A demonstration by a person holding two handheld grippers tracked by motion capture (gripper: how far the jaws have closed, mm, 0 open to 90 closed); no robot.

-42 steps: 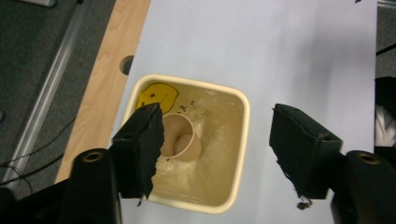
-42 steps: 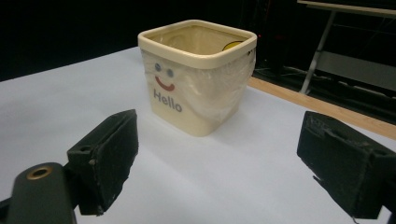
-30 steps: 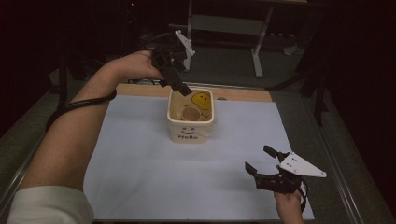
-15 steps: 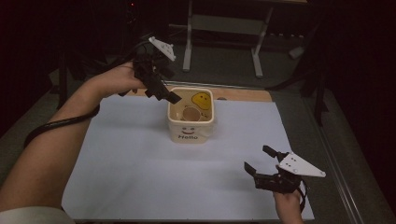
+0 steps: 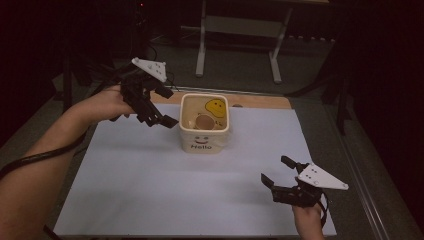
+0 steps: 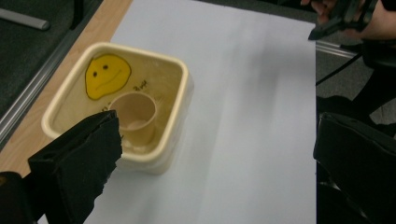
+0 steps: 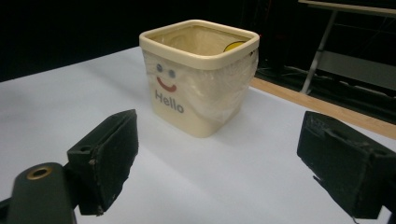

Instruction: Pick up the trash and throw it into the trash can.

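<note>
Having pulled back from over the cream bin near the counter's far edge, the left gripper hangs just beside it, jaws apart and empty, a small cup lying inside the bin; the right gripper idles with jaws apart near the front right corner, suggesting a completed drop.

Surface: a white sheet is spread over a wooden table, its edge seen at 12 o'clock.
Floor: dark grey.
Furniture: a pale metal stand is placed at 12 o'clock.
Light: the room is kept dim and black.
</note>
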